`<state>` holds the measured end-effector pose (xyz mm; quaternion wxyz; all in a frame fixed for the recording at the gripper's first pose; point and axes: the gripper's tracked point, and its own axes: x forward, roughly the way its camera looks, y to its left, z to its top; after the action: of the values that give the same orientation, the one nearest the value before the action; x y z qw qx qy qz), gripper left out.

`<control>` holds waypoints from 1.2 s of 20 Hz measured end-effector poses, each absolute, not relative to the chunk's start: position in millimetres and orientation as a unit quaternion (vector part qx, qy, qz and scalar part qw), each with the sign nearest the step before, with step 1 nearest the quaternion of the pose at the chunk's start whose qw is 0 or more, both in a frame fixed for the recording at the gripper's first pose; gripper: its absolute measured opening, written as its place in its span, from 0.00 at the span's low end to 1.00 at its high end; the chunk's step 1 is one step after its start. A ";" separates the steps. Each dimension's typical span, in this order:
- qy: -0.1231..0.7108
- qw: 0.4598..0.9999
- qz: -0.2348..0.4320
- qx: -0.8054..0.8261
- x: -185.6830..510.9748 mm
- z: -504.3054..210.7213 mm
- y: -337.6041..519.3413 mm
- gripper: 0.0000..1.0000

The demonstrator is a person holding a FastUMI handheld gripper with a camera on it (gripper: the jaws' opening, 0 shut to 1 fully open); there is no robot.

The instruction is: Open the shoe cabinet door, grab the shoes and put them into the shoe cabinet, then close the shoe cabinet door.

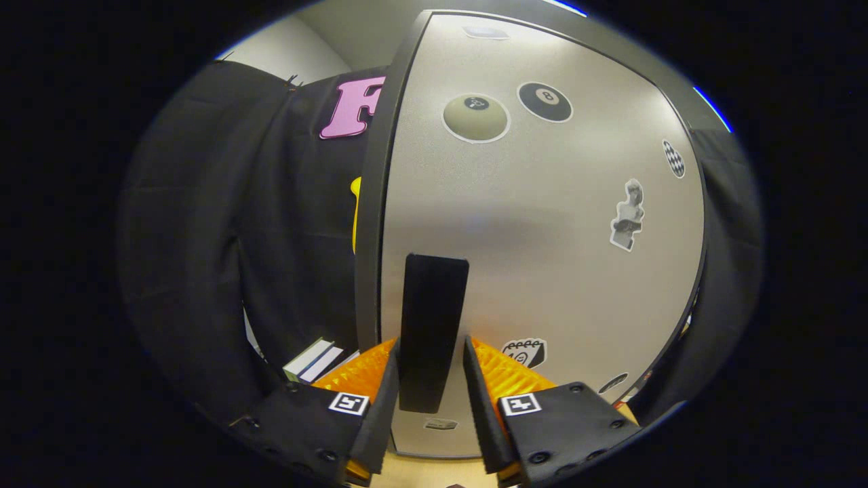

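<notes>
While two fingers (430, 400) clamp its one black handle (432, 325), the cabinet door (542, 224) carries several stickers

Staged recording booth, not a lived-in home: draped black cloth wall (203, 224) hung as backdrop, plain white wall and ceiling (298, 47) beyond its top edge. Household prop inside: matte grey, dark-framed shoe cabinet door (542, 224) dotted with stickers, including a black eight-ball sticker (545, 102). Pale wooden surface (427, 471) beneath.
</notes>
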<state>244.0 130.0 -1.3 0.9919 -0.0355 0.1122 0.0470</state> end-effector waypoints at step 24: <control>0.086 0.989 0.114 -0.027 173.1 7.0 113.5 0.08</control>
<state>173.1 113.5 7.0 0.9893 -0.0265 0.0863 0.1143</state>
